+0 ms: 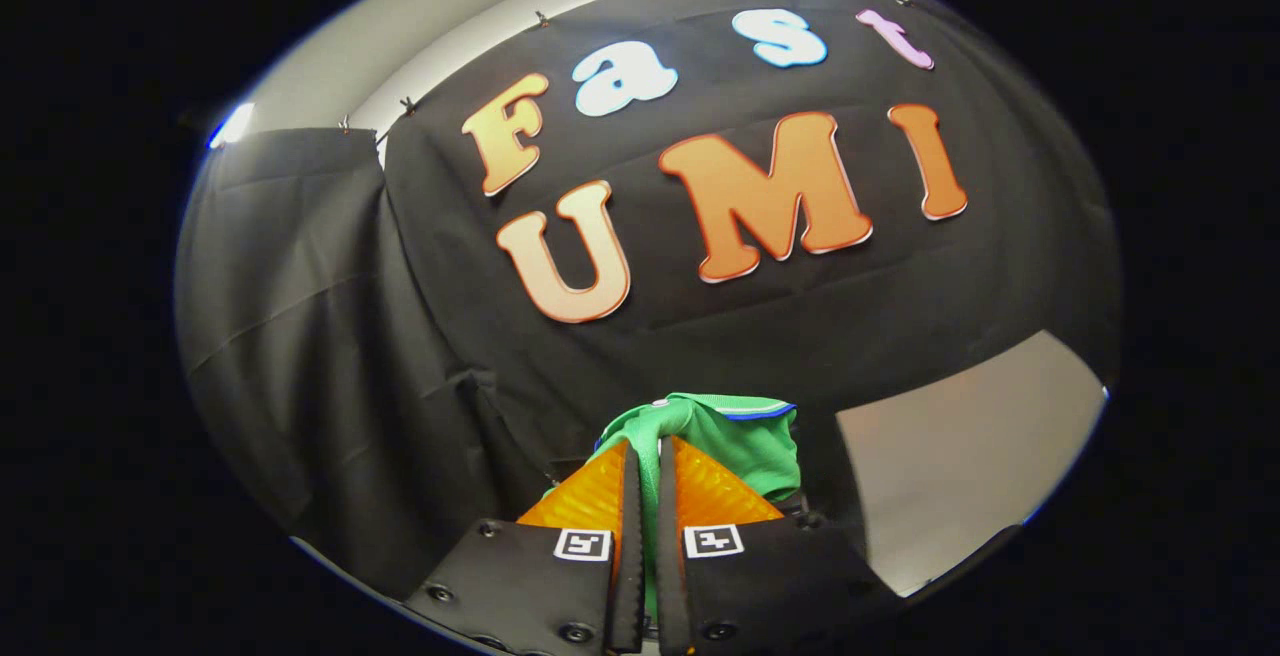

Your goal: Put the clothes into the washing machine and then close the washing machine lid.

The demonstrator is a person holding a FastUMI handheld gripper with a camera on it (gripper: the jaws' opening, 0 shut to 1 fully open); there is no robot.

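Observation:
A green garment (735,436) with a white-and-blue trimmed edge is bunched up right at my fingertips and hangs off them. My gripper (648,461) is shut on the green garment, with a thin strip of the cloth pinched between the two fingers (590,496). The gripper is lifted and points up at the booth's black cloth wall, so the garment is held in the air.
The black cloth wall (400,336) rises close ahead and to the left. A pale flat surface (960,446) lies to the right of the fingers. Above the cloth runs a white wall or ceiling (420,46).

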